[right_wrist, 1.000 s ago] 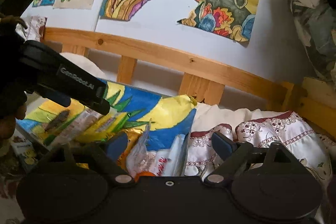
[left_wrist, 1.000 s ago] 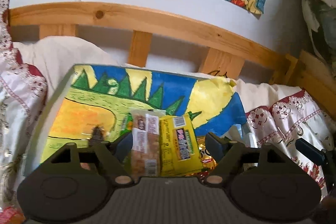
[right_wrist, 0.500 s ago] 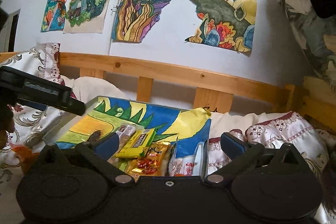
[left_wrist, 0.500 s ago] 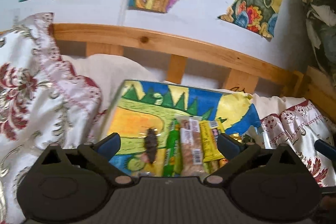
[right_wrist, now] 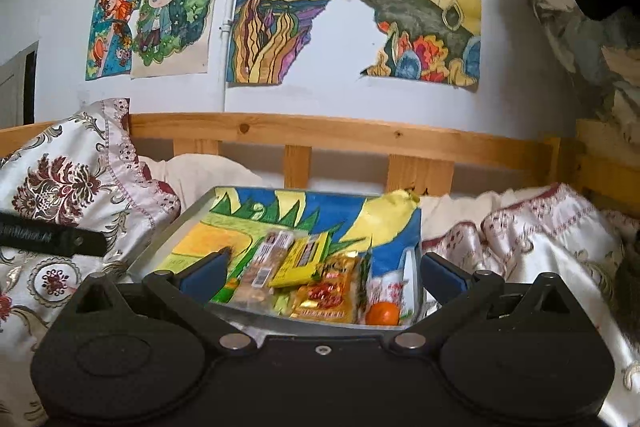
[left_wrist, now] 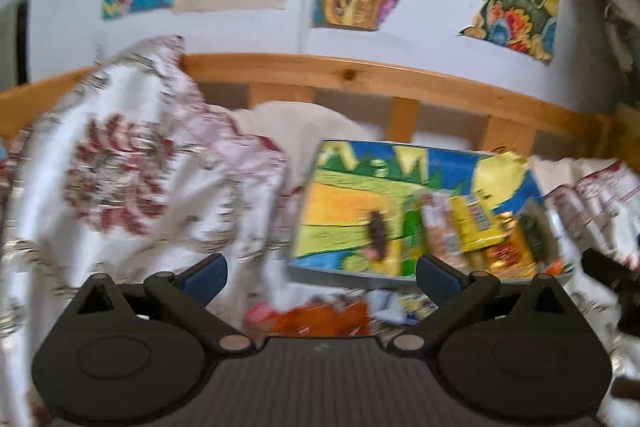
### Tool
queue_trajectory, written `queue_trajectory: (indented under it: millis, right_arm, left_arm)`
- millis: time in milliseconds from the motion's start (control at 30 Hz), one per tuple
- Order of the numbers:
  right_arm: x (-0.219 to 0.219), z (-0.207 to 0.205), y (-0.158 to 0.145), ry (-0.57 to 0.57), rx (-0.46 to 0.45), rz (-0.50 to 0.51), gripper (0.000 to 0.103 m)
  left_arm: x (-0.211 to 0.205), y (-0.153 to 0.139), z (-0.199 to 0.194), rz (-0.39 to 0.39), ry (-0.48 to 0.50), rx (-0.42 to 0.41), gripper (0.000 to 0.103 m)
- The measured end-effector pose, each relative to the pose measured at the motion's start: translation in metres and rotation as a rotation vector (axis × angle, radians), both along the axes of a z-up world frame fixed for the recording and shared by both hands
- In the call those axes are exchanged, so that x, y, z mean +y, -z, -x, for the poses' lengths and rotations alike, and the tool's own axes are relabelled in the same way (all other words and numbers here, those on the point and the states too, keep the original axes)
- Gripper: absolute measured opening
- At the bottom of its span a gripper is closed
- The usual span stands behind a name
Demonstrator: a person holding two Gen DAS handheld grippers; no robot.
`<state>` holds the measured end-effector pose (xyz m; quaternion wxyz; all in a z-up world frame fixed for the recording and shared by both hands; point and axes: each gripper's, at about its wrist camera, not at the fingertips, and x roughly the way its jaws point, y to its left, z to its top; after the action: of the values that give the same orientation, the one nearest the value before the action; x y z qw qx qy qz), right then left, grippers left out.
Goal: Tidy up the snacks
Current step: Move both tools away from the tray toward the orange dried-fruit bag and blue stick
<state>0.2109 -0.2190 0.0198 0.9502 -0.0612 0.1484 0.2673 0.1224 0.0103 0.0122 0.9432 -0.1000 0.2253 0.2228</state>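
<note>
Right wrist view: both grippers' jaws released, snack packets on painted tray.

- My left gripper points forward, its two blue-padded fingers spread wide with nothing between them.
- My right gripper is level, fingers equally wide apart, gripping nothing.

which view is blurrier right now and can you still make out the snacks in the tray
Left wrist view: heavy motion smear, so the snacks in the tray are only coloured streaks, and the open left gripper stays sharp. Right wrist view: much crisper; the yellow packet and an orange read clearly, and fisheye bends the wooden rail.
</note>
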Motion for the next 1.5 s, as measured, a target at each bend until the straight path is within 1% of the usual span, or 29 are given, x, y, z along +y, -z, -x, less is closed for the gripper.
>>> queue_trajectory:
  millis: [67, 200, 267, 367, 467, 567, 733, 833, 967, 1133, 1233, 1367, 1500]
  right_arm:
    - [-0.001, 0.003, 0.001, 0.008, 0.038, -0.006, 0.102]
    - [-0.003, 0.010, 0.002, 0.013, 0.105, -0.022, 0.102]
    - [-0.003, 0.014, 0.002, 0.012, 0.127, -0.027, 0.102]
    - [-0.001, 0.020, 0.003, 0.003, 0.149, -0.025, 0.102]
    - [0.003, 0.025, 0.004, -0.015, 0.161, -0.013, 0.102]
    - [0.007, 0.031, 0.004, -0.038, 0.161, 0.000, 0.102]
    - [0.011, 0.039, 0.004, -0.064, 0.162, 0.012, 0.102]
    - [0.013, 0.045, 0.005, -0.072, 0.162, 0.022, 0.102]
    - [0.016, 0.051, 0.006, -0.078, 0.163, 0.034, 0.102]
    - [0.015, 0.062, 0.007, -0.083, 0.169, 0.033, 0.102]
    - [0.014, 0.070, 0.006, -0.092, 0.168, 0.035, 0.102]
    - [0.020, 0.079, 0.003, -0.098, 0.167, 0.038, 0.102]
    - [0.038, 0.078, 0.003, -0.094, 0.216, 0.053, 0.102]
  left_arm:
    - [-0.001, 0.001, 0.011, 0.010, -0.001, 0.010, 0.102]
    - [0.005, 0.003, 0.030, 0.103, -0.013, 0.001, 0.102]
    - [0.009, 0.004, 0.037, 0.135, -0.018, 0.006, 0.102]
    - [0.010, 0.002, 0.045, 0.158, -0.005, -0.004, 0.102]
    - [0.007, 0.000, 0.053, 0.148, 0.019, -0.008, 0.102]
    - [0.005, -0.003, 0.057, 0.132, 0.024, -0.003, 0.102]
    - [0.008, -0.011, 0.066, 0.119, -0.002, -0.022, 0.102]
    - [0.010, -0.012, 0.069, 0.102, -0.012, -0.003, 0.102]
    - [0.013, -0.010, 0.074, 0.116, -0.006, 0.023, 0.102]
    - [0.015, -0.009, 0.083, 0.124, 0.018, 0.006, 0.102]
    - [0.020, -0.006, 0.089, 0.133, 0.026, -0.025, 0.102]
    - [0.031, 0.002, 0.090, 0.146, 0.034, -0.024, 0.102]
    - [0.048, 0.011, 0.087, 0.136, 0.027, 0.011, 0.102]
